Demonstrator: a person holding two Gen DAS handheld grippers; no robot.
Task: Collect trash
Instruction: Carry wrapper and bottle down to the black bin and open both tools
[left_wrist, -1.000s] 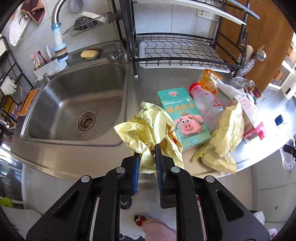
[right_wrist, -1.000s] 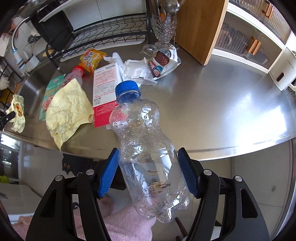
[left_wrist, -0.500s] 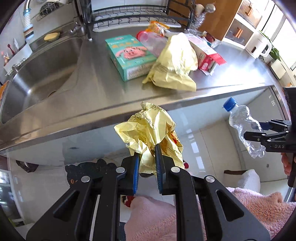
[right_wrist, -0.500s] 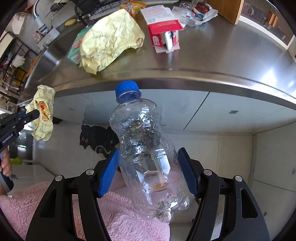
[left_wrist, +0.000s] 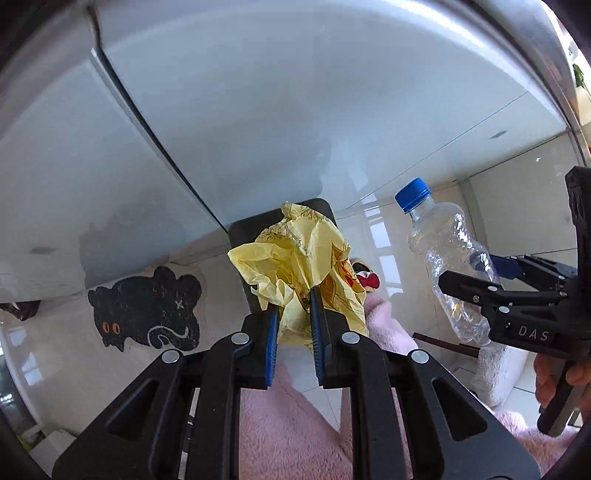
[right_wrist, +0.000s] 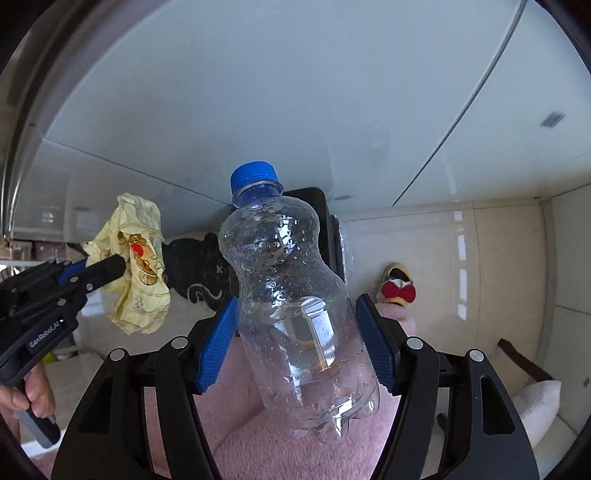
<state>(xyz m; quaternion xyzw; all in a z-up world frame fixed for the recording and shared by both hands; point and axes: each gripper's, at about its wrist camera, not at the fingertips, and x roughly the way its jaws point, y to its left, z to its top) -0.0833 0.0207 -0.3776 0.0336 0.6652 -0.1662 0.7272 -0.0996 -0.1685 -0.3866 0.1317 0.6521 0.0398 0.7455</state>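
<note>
Both hands have dropped well below the worktop since a second ago: the sink, the green carton and the heap of rubbish that filled the views then are gone, and pale cabinet fronts (left_wrist: 280, 110) and the tiled floor (right_wrist: 498, 266) fill them instead. The left gripper (left_wrist: 293, 314) is squeezed narrow on a crumpled yellow wrapper (left_wrist: 299, 258), printed with red and orange marks too creased to read, which sticks out past the blue pads. From the other side, white lettering reading "GenRobot.AI" runs along this tool's black body, and a bare hand (right_wrist: 26, 398) holds its handle. The right gripper (right_wrist: 295, 332) is set wide around a clear plastic bottle (right_wrist: 291, 295), its blue pads pressed to either side of the ribbed lower half; the bottle has a blue cap (right_wrist: 254, 177), carries no label, and has droplets clinging to its wall. I cannot tell whether any liquid is left in it. The letters "DAS" show on this tool in the left view. A dark bin (left_wrist: 317, 208) sits on the floor just behind both items, only partly seen, its contents hidden. A black cat-shaped mat (left_wrist: 147, 306) lies near it, and pink fleece (right_wrist: 280, 454) fills the bottom of both views.
</note>
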